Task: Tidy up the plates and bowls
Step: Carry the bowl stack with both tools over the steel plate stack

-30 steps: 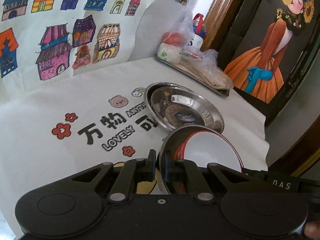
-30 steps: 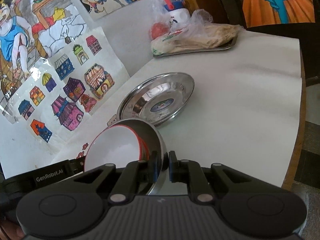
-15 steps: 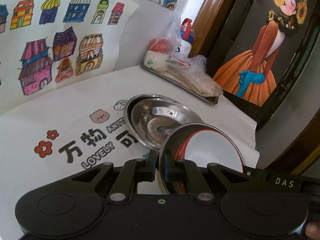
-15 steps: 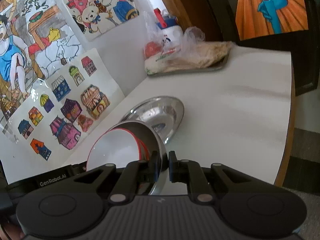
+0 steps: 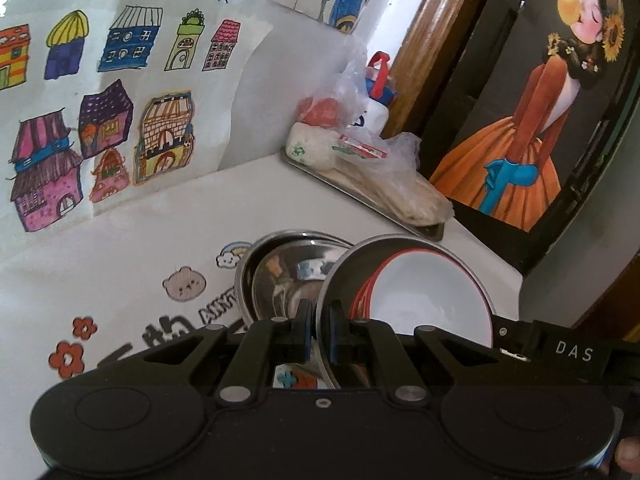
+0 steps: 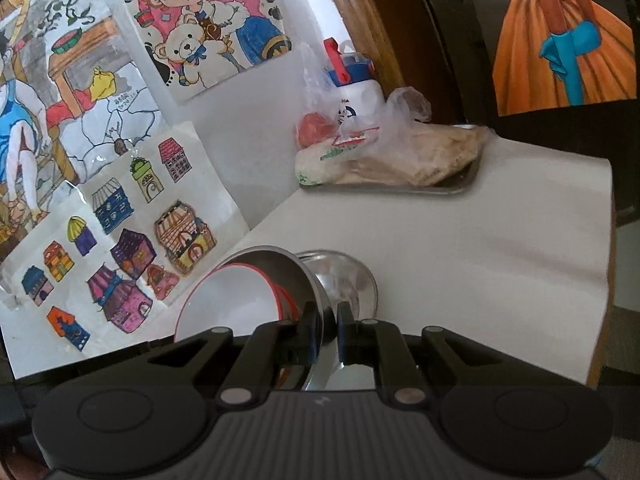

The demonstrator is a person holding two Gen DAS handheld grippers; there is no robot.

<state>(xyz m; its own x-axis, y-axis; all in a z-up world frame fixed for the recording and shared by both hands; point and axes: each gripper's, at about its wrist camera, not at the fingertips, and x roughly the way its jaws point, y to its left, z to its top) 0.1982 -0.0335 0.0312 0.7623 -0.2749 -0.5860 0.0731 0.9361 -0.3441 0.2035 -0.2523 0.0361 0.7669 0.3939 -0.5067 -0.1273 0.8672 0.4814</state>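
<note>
A steel bowl (image 5: 404,246) with white, red-rimmed bowls (image 5: 424,292) nested inside hangs between both grippers. My left gripper (image 5: 319,326) is shut on its left rim. My right gripper (image 6: 325,330) is shut on its opposite rim; there the steel bowl (image 6: 292,268) and white bowls (image 6: 232,304) show to the left of the fingers. A stack of shiny steel plates (image 5: 280,268) lies on the white table beyond the bowl, partly hidden by it; it also shows in the right wrist view (image 6: 352,280).
A steel tray (image 5: 360,196) with bagged food and a white bottle (image 5: 376,108) sits at the table's far corner. Drawings cover the wall (image 5: 120,80). The table edge (image 6: 604,280) drops off on the right. A framed painting (image 5: 540,120) stands behind.
Both grippers have carried the bowl stack forward toward the steel plates, which now sit closer and partly behind the bowl. The grip has not changed.
</note>
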